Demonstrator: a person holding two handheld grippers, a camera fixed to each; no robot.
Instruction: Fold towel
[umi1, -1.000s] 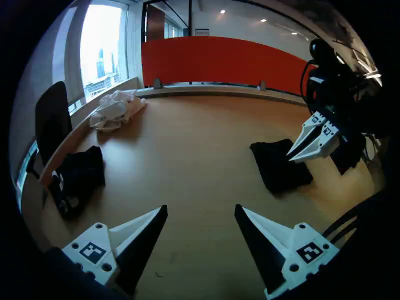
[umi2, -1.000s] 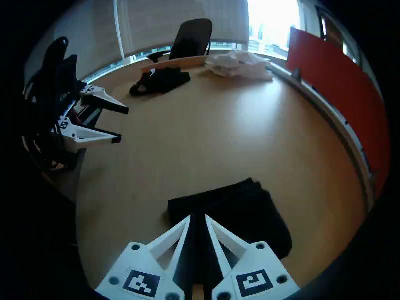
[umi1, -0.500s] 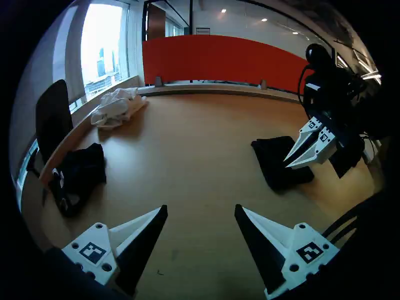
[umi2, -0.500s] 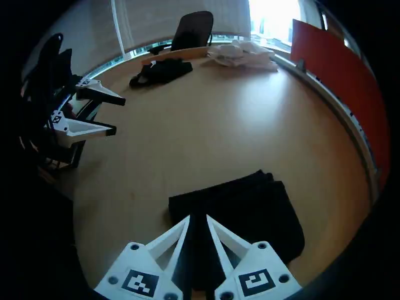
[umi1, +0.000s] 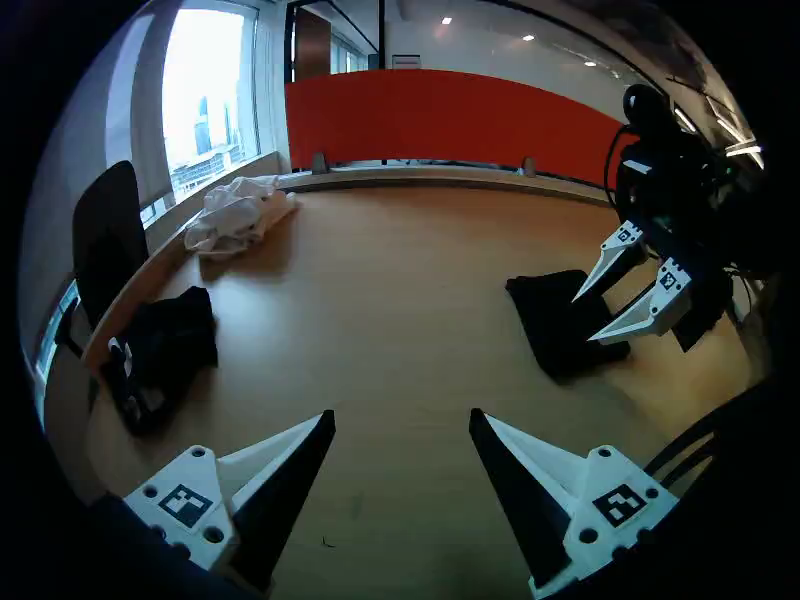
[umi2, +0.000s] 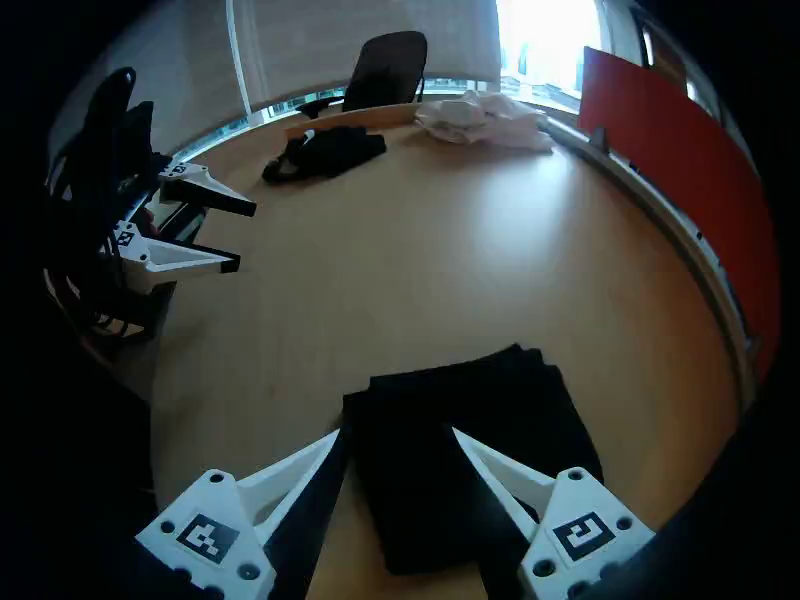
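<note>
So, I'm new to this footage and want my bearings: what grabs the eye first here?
The red partition along the far edge of the wooden table stands out most. Next comes the folded black towel lying flat on the table, with the open right gripper poised over it. A crumpled white cloth sits at the table's window end.
</note>
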